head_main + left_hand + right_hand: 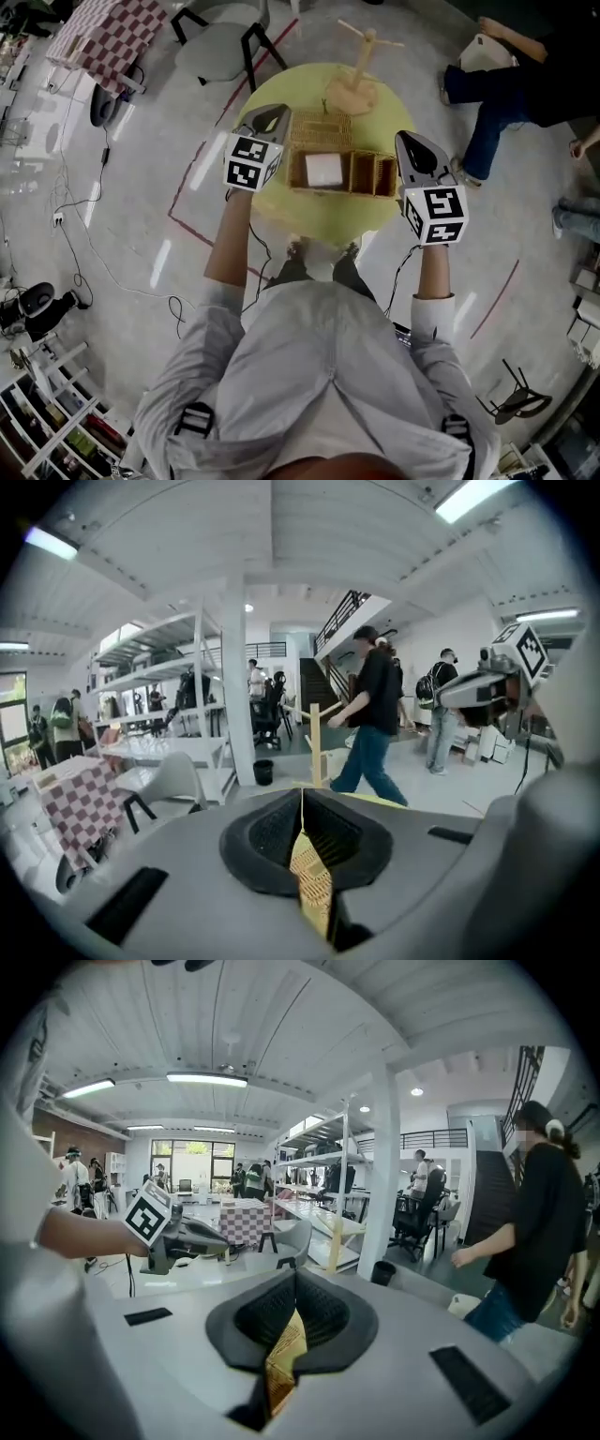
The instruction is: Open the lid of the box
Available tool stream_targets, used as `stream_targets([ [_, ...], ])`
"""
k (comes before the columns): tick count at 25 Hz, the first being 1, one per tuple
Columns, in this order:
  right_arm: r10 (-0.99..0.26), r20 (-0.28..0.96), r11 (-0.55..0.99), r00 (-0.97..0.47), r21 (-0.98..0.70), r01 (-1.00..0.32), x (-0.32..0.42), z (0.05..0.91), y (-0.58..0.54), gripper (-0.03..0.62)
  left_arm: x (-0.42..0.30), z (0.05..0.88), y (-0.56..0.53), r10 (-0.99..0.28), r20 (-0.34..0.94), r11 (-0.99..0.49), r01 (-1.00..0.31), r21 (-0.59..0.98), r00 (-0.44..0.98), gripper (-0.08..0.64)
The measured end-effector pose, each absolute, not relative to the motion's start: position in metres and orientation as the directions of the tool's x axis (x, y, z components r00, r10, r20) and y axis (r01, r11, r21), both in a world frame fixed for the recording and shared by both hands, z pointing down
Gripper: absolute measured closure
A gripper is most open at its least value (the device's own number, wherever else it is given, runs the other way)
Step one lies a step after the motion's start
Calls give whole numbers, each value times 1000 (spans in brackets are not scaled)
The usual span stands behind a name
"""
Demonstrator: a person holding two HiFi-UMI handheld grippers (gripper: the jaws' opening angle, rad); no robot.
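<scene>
A woven box (pixel 343 192) with several compartments sits on the round yellow table (pixel 319 221). Its woven lid (pixel 320 129) lies flipped back behind it, and a white block (pixel 324 170) shows in the left compartment. My left gripper (pixel 274 113) hovers at the lid's left corner and my right gripper (pixel 412 140) just right of the box. In the left gripper view the left gripper (pixel 302 797) has its jaws together, with woven weave showing only through the slit behind the tips. The right gripper (pixel 295 1277) looks the same in its own view.
A wooden peg stand (pixel 356 84) stands at the table's far edge. Beyond the table are a grey chair (pixel 220 47) and a checkered table (pixel 108 37). A seated person (pixel 511 94) is at the right. Cables trail over the floor at the left. A person (pixel 373 714) walks past behind.
</scene>
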State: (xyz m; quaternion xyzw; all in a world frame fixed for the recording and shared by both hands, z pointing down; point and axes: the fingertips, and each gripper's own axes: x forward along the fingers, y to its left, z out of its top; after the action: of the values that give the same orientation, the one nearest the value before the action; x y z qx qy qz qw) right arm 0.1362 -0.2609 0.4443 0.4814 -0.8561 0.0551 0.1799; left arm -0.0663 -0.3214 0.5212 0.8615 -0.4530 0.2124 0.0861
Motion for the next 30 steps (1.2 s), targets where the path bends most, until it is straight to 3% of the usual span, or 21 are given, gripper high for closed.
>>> stream_targets([
  [19,-833,209,552,-512,237,-800,107,331,-216,571,-66,358,-239,-828,184,-559,-810,-178,530,528],
  [30,-820,191,571,-539,213,-793,107,314,-210,571,-58,328,-228,-833,126,-553,-808,-202,538,526],
])
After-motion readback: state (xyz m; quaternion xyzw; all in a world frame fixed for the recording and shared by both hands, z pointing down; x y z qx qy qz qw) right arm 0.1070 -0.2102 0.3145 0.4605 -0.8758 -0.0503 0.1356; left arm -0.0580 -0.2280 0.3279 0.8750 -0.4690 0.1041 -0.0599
